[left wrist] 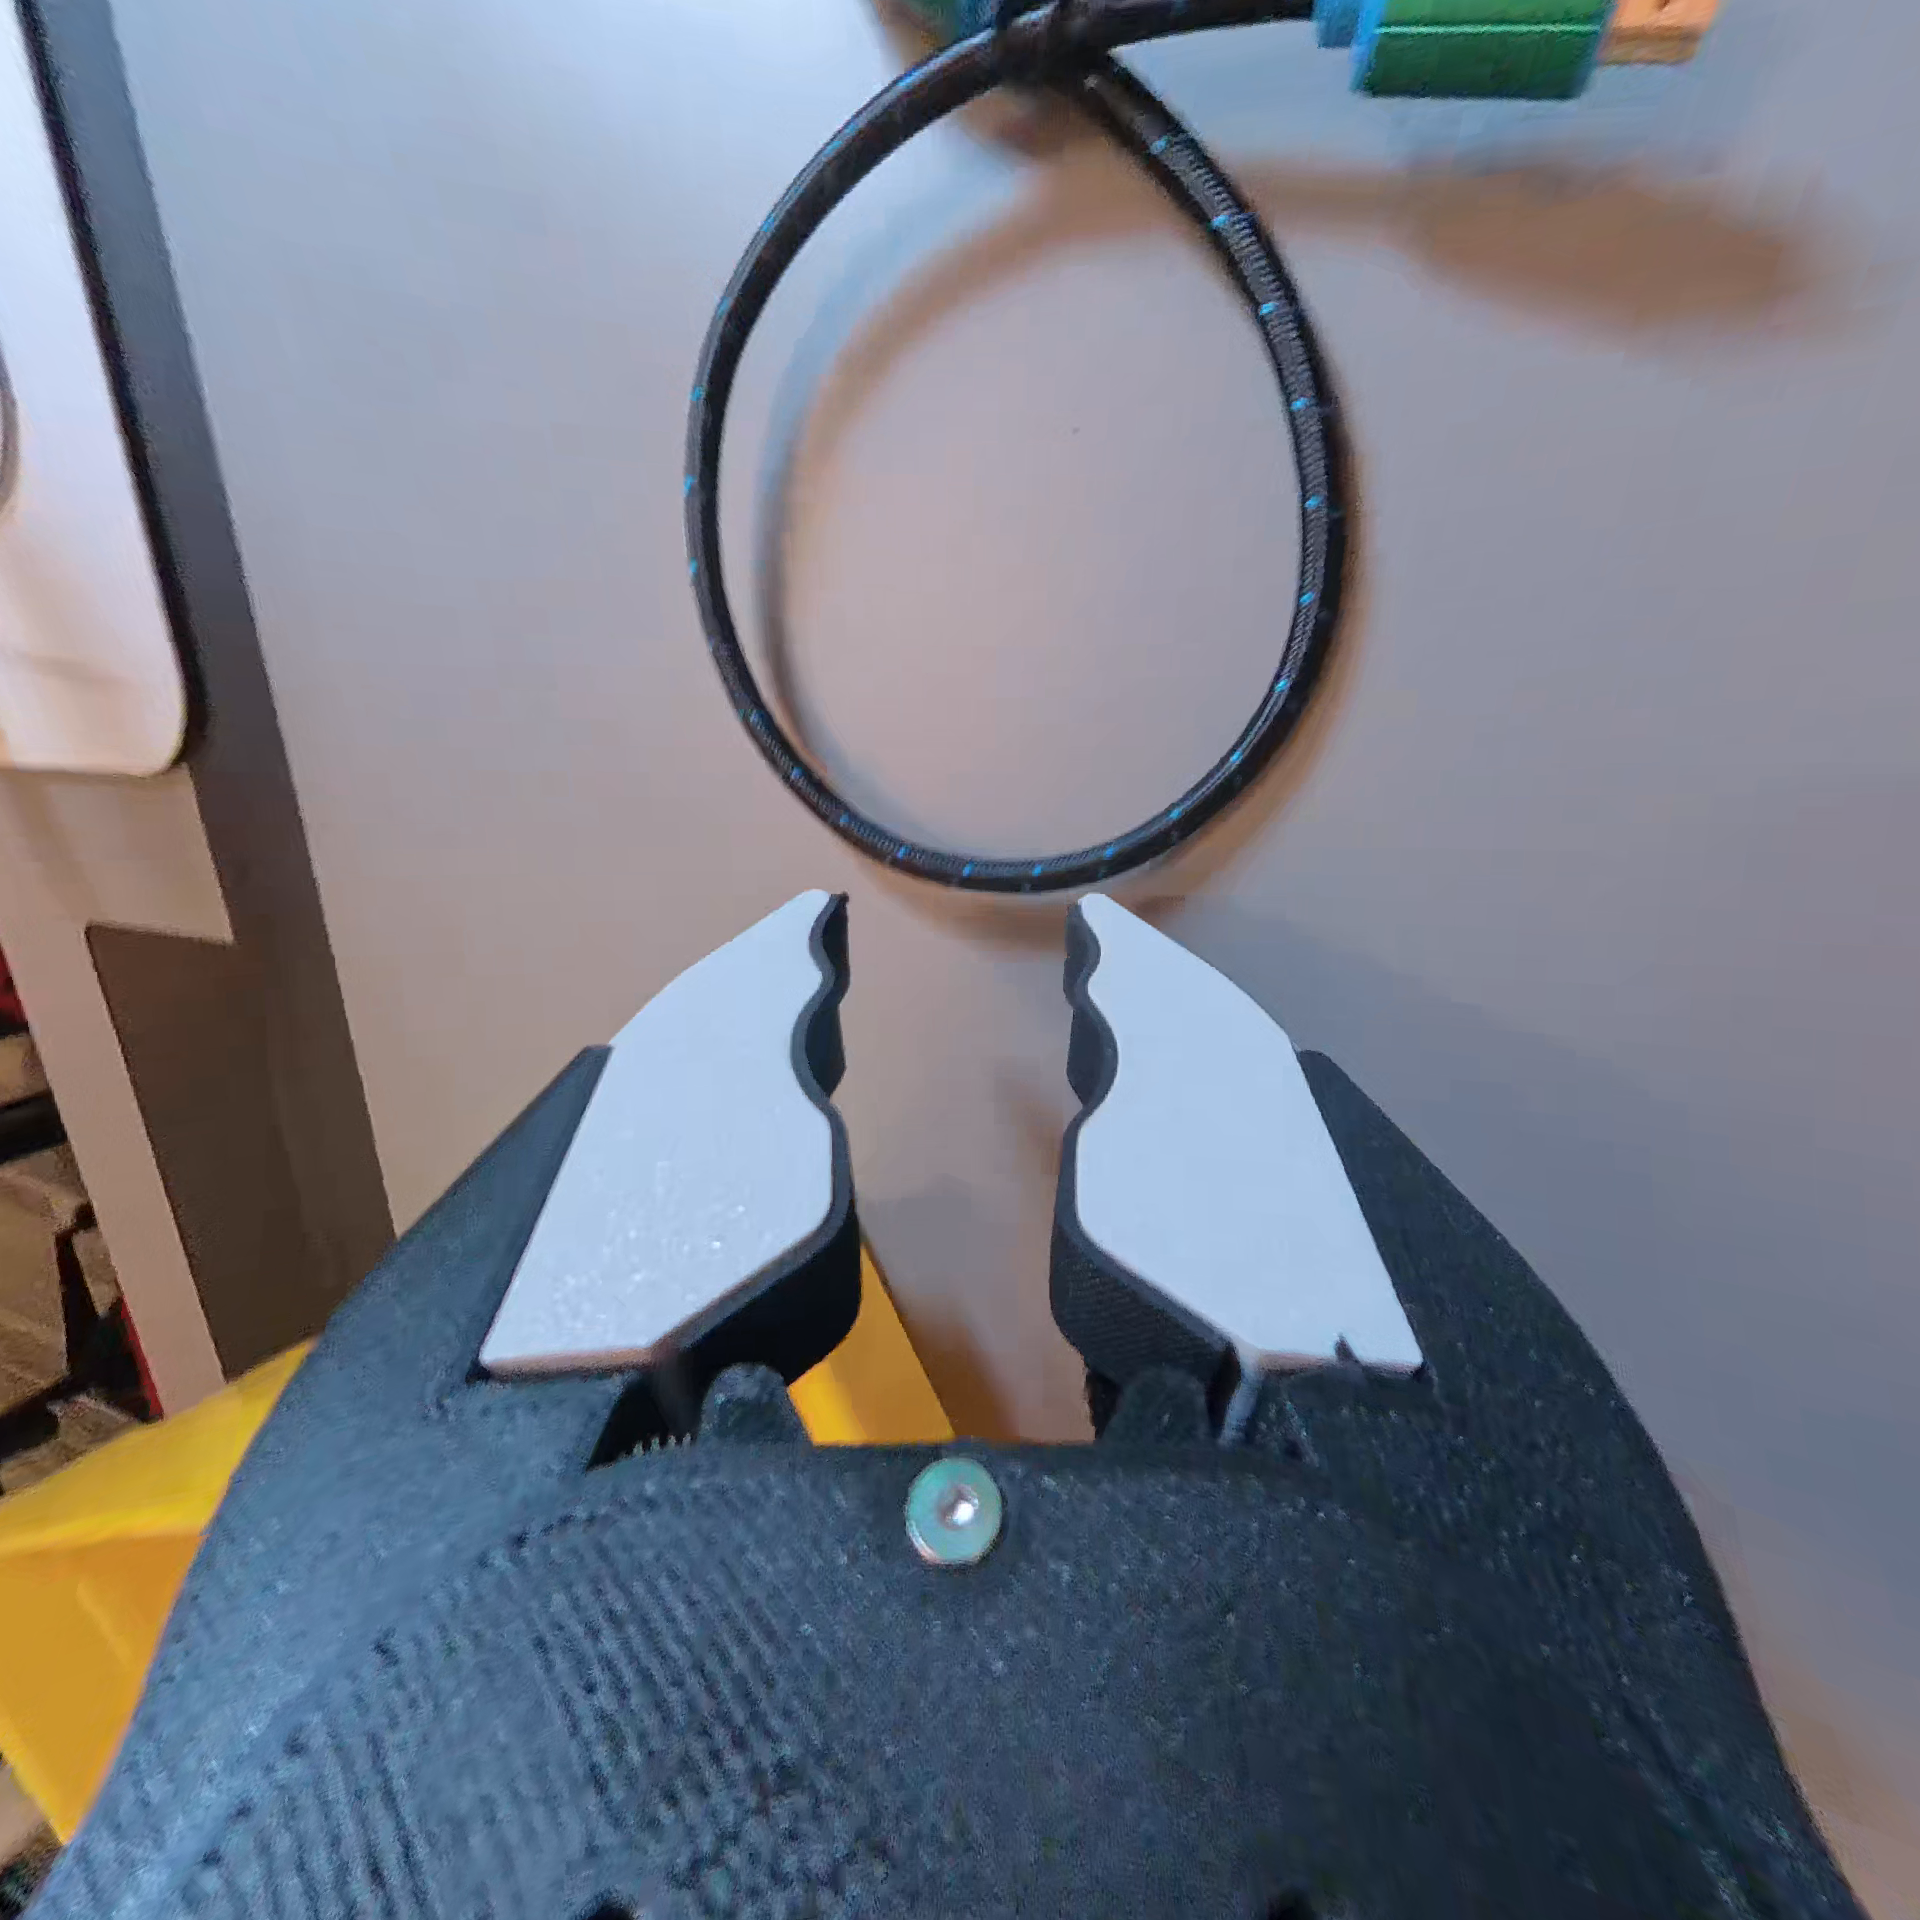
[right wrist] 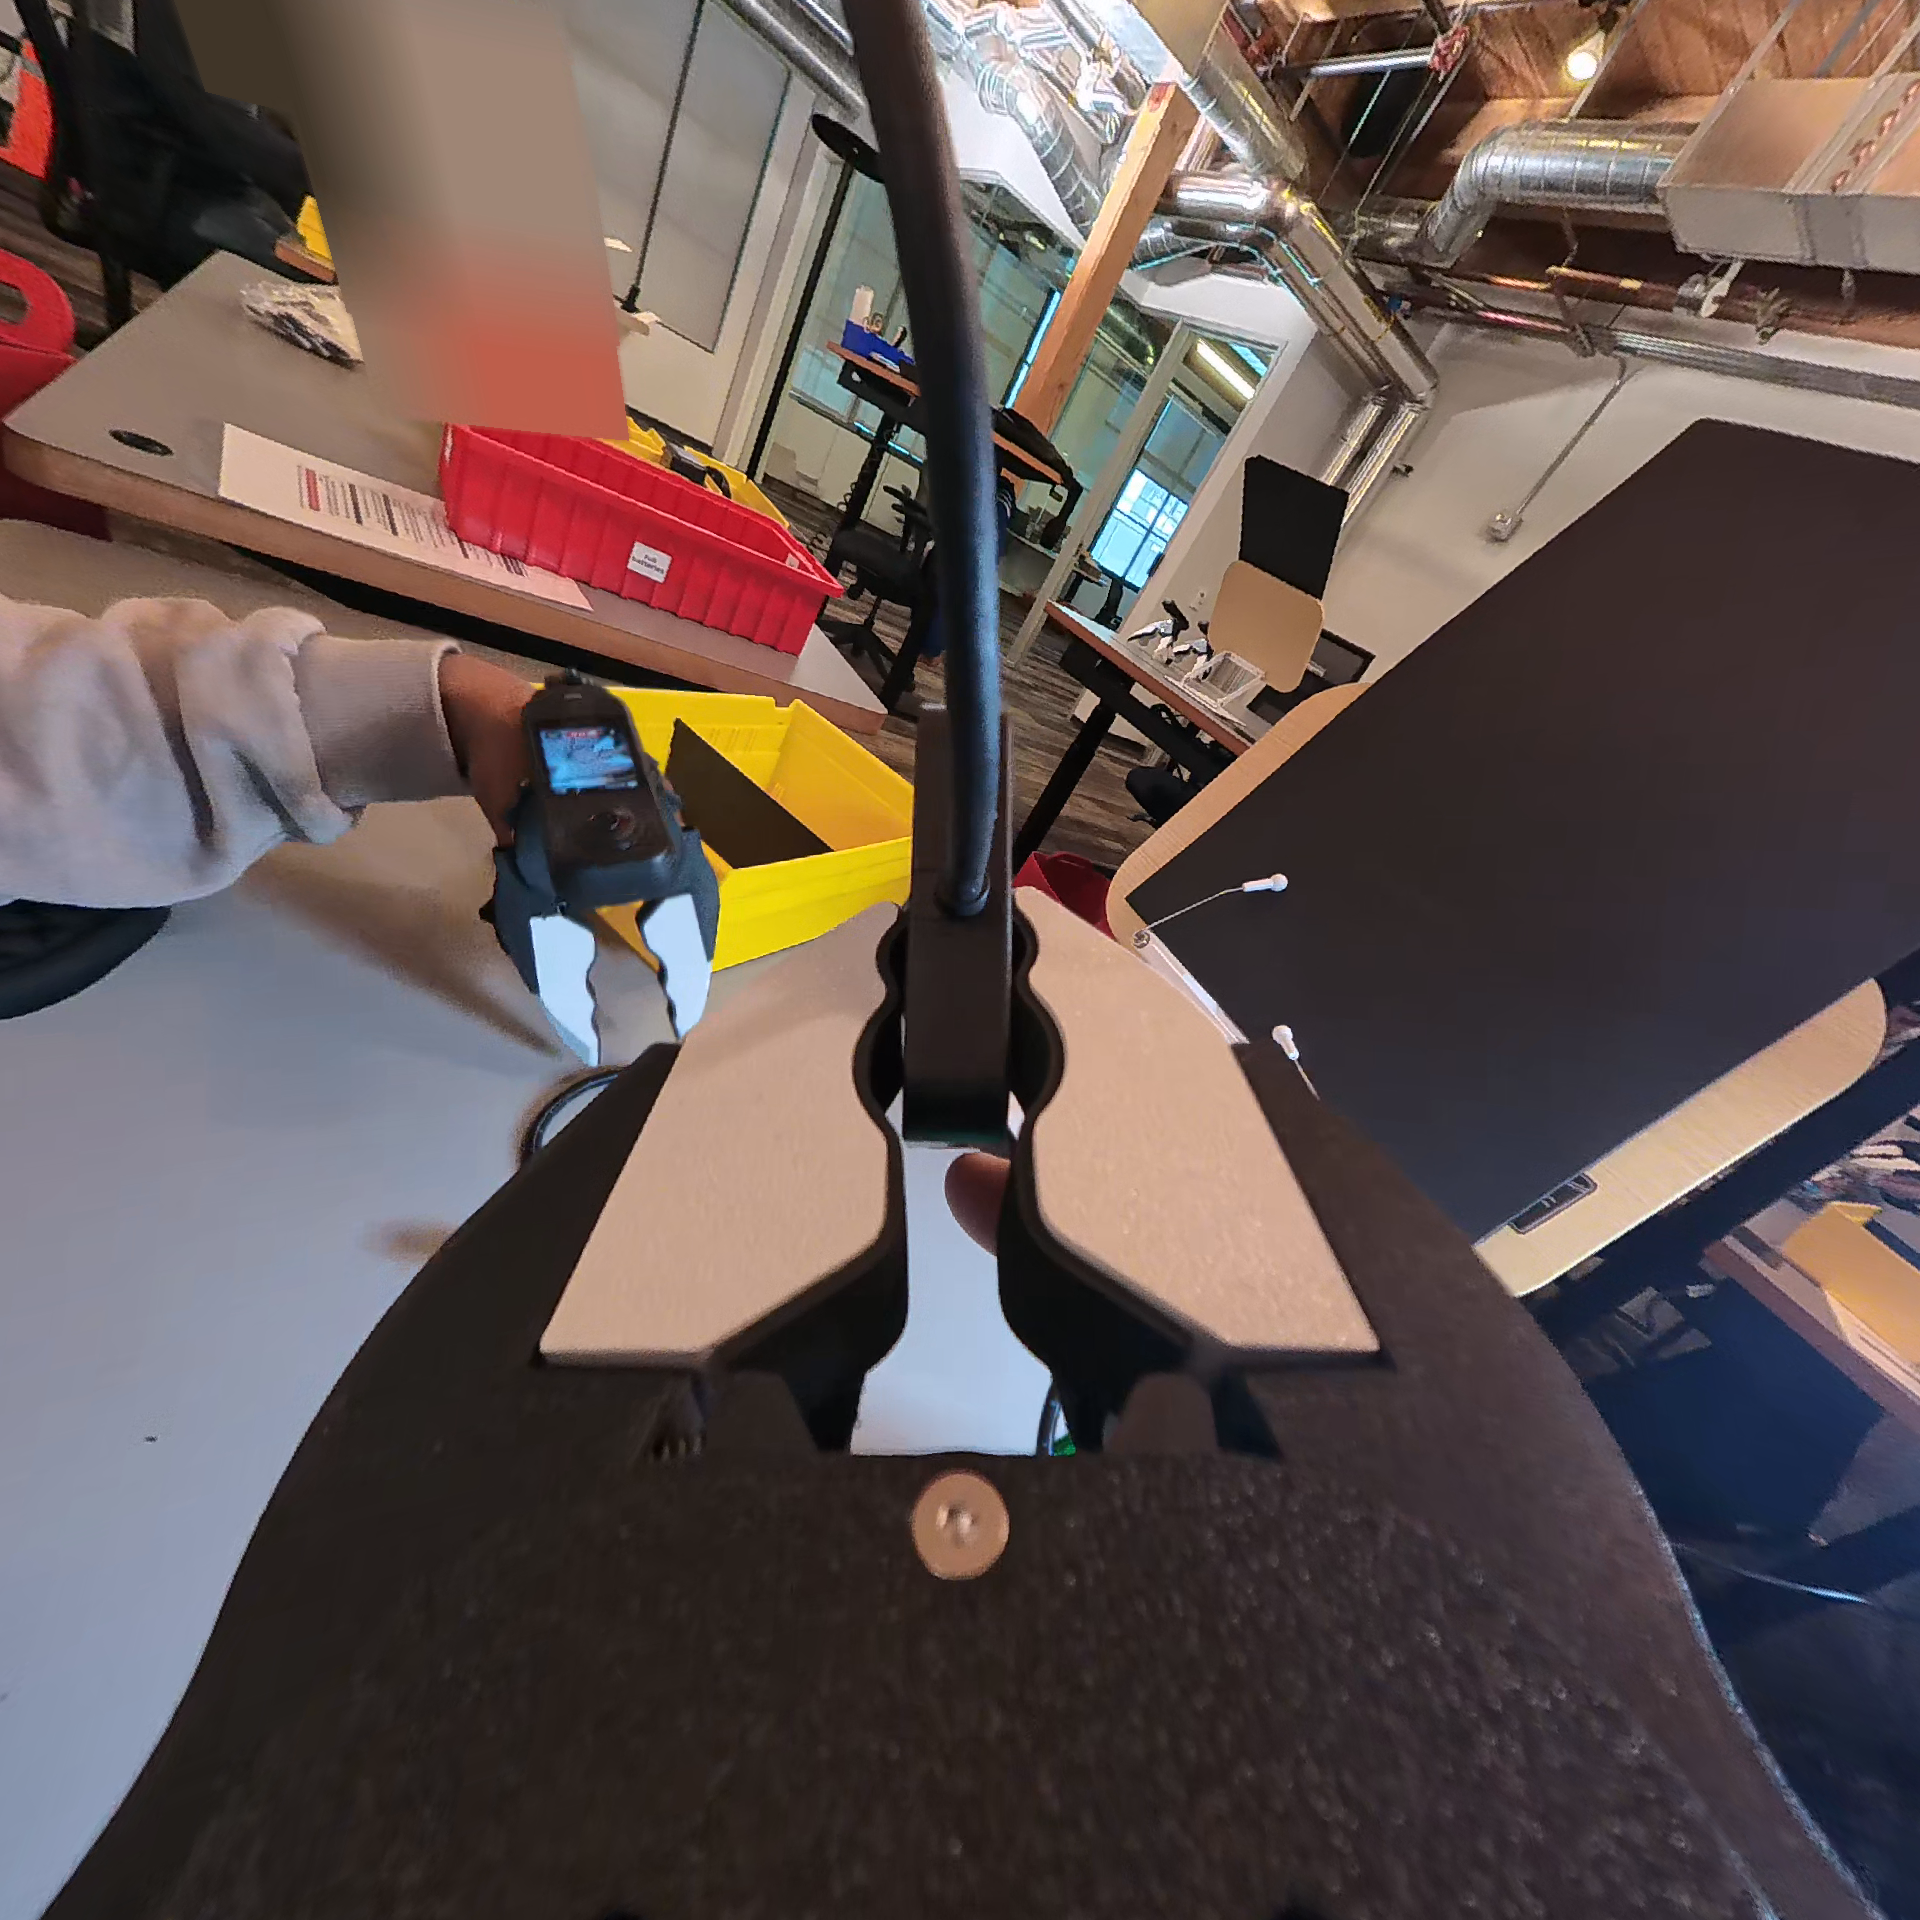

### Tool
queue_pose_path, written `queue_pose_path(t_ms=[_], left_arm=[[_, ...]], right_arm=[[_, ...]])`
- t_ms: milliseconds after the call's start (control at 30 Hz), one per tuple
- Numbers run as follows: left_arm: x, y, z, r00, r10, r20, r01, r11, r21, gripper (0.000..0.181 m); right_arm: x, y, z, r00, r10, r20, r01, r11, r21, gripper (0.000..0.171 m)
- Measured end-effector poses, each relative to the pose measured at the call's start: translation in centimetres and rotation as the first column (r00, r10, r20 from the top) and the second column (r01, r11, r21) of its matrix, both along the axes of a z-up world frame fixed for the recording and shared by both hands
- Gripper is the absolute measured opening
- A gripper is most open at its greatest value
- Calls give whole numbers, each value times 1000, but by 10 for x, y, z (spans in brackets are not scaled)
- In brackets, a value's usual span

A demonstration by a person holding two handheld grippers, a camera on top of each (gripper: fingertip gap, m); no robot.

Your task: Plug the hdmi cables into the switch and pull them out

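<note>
In the left wrist view my left gripper (left wrist: 956,914) is open and empty, just above the grey table (left wrist: 1558,727). Right ahead of its tips lies a loop of black braided cable with blue flecks (left wrist: 1320,520). The cable runs to a green and blue plug (left wrist: 1475,52) at the top edge. In the right wrist view my right gripper (right wrist: 956,925) is shut on a black HDMI plug (right wrist: 956,997), lifted in the air. Its smooth black cable (right wrist: 956,416) arcs up out of frame. The left gripper (right wrist: 623,997) also shows there, held by a hand in a grey sleeve. No switch is visible.
A yellow bin (right wrist: 821,821) stands at the table's far edge, behind the left gripper; it also shows in the left wrist view (left wrist: 83,1610). A red bin (right wrist: 623,520) and paper sheet (right wrist: 405,520) sit on another table. A dark tilted panel (right wrist: 1558,779) stands at right. Left tips to right tips: about 35 cm.
</note>
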State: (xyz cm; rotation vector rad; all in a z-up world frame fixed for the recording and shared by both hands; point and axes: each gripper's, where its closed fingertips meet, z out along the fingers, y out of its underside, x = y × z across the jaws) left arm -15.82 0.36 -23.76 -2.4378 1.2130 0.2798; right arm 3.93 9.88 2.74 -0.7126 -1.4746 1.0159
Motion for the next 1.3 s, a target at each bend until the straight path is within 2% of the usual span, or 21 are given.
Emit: queue_pose_path(t_ms=[67,100,167,233,333,433,600,667,733,767,933,1000,1067,1100,1167,1233,1300], left_arm=[[10,2,-8,999,-46,-28,46,999,-26,42],[14,2,-10,997,-68,-38,66,997,-38,34],[22,-2,-14,996,-80,-30,77,994,-74,37],[24,-12,-19,1000,-29,9,30,989,-143,28],[30,-23,-19,997,-3,77,18,979,-205,35],[33,-20,-19,997,-7,73,22,978,-206,31],[28,-6,-14,999,-52,-1,51,990,-129,26],[31,2,-11,996,-87,1,87,993,-77,28],[29,3,-16,996,-92,-9,91,992,-91,30],[31,3,-18,996,-85,10,86,992,-94,21],[33,3,-19,995,16,103,-5,994,-113,21],[42,-8,-21,986,81,143,-49,975,-217,20],[64,-27,-21,975,49,219,28,942,-334,12],[80,-33,-18,960,-3,281,104,933,-344,9],[103,-26,-4,924,-81,373,187,948,-258,11],[107,-20,7,920,-90,382,178,963,-203,22],[98,-28,4,943,-82,321,165,957,-240,27]], right_arm=[[0,1,-1,1000,-1,3,1,1000,-3,15],[0,2,-1,1000,-2,5,2,1000,-3,15],[2,2,0,1000,4,2,-4,1000,-8,15],[3,1,1,1000,15,-3,-15,1000,-20,15],[4,3,2,1000,21,-7,-21,999,-33,15],[2,2,1,1000,31,-6,-31,998,-47,15],[2,2,-1,999,32,3,-32,998,-45,15],[3,2,0,999,43,1,-43,998,-55,15],[3,2,0,999,48,1,-48,997,-63,15],[3,3,0,999,49,3,-48,997,-65,15],[3,4,-1,998,59,3,-59,995,-84,15],[3,5,-2,998,63,4,-63,994,-95,15],[2,6,-3,998,60,9,-59,994,-97,15],[2,6,-4,998,58,11,-57,994,-96,15],[2,6,-3,998,55,10,-54,994,-92,15],[4,7,0,998,55,2,-55,994,-94,15],[6,8,1,998,58,-7,-59,993,-102,15]])
